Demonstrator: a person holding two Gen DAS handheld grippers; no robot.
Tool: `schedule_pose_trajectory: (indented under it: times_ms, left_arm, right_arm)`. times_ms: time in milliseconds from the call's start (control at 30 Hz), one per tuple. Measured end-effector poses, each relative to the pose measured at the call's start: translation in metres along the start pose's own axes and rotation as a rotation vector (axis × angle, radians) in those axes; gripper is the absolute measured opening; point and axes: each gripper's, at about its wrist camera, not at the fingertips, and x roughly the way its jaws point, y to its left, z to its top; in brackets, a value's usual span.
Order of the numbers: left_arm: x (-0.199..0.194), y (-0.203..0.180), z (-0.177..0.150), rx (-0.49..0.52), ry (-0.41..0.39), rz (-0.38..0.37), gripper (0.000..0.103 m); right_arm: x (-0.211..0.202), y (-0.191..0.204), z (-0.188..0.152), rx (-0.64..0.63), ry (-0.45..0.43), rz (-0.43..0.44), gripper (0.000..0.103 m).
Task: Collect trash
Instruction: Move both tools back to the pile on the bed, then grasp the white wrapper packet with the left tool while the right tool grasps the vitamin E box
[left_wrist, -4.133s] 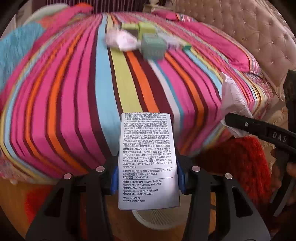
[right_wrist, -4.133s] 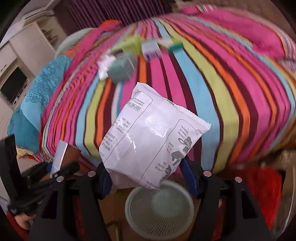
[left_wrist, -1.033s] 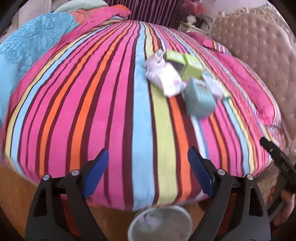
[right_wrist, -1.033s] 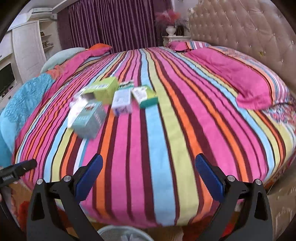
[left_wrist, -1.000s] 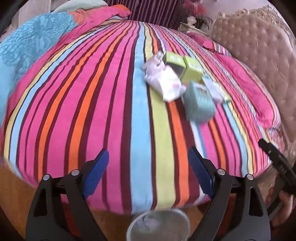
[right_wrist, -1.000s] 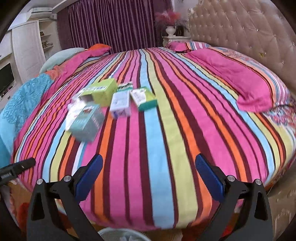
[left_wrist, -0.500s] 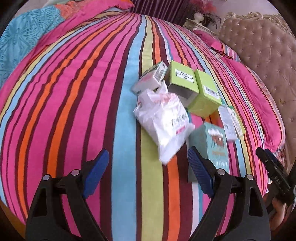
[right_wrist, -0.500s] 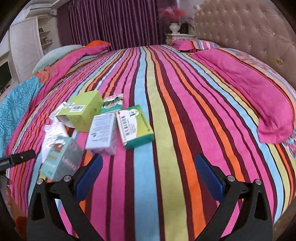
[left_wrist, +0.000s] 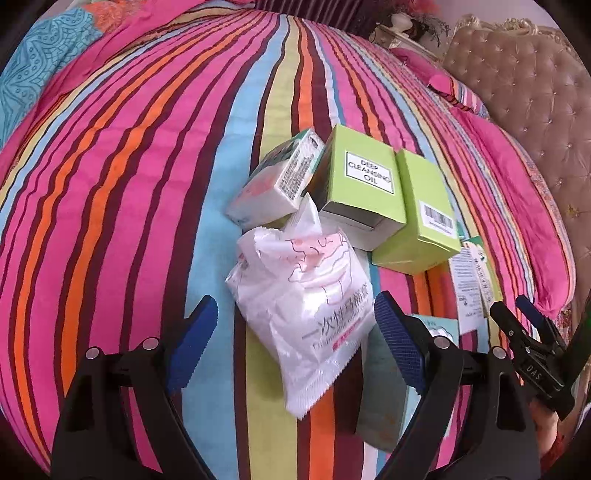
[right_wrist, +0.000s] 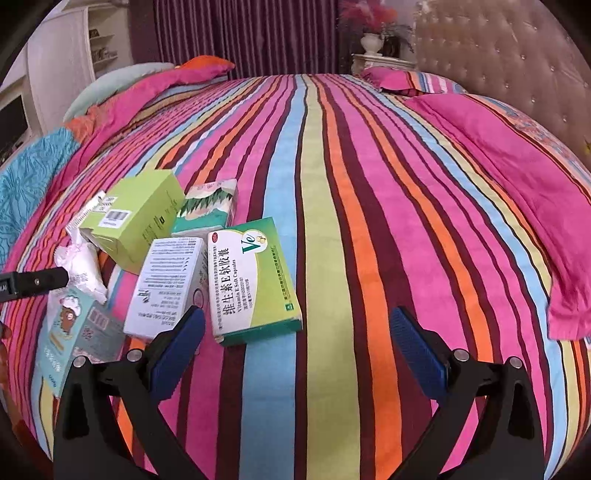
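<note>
A pile of trash lies on the striped bed (left_wrist: 110, 184). In the left wrist view a crumpled white plastic packet (left_wrist: 306, 306) lies between the spread pads of my left gripper (left_wrist: 295, 343), which is open and hovers over it without pressing. Behind the packet are two lime-green boxes (left_wrist: 360, 181) and a small white box (left_wrist: 277, 181); a teal box (left_wrist: 384, 387) sits under the right finger. My right gripper (right_wrist: 299, 349) is open and empty, just in front of a green vitamin E box (right_wrist: 251, 280) and a white box (right_wrist: 166, 284).
A pink pillow (right_wrist: 517, 184) lies on the bed's right side below the tufted headboard (right_wrist: 498, 48). A blue patterned blanket (right_wrist: 29, 181) covers the left edge. One finger (right_wrist: 37, 282) of the left gripper reaches in from the left of the right wrist view.
Both grippers, earlier shut on a white box and a white bag above a round bin, are now empty and have moved forward over the bed to the pile; the bin has left view.
</note>
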Motion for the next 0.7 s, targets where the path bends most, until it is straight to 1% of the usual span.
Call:
schedule_pose_trajectory:
  times_ms: [200,333,567,633,667,700]
  left_arm:
    - [0.013,-0.004,0.003,-0.002,0.026,0.02,0.085]
    - [0.022,-0.006,0.005,-0.018,0.032,0.025,0.085]
    - [0.028,-0.013,0.01,0.002,0.028,0.065,0.085]
    - [0.028,-0.014,0.007,0.001,0.014,0.073,0.085]
    - [0.028,-0.014,0.007,-0.001,0.008,0.074,0.085]
    - [0.028,-0.014,0.006,-0.002,0.001,0.071,0.085]
  right_arm:
    - [0.015,0.005,0.005,-0.055,0.025,-0.011,0.096]
    - [0.026,0.009,0.008,-0.066,0.05,0.001,0.095]
    - [0.039,0.023,0.012,-0.09,0.06,-0.003,0.095]
    - [0.042,0.026,0.012,-0.089,0.069,0.008,0.085]
    - [0.043,0.026,0.013,-0.081,0.069,0.013,0.083]
    - [0.042,0.026,0.013,-0.077,0.068,0.011,0.079]
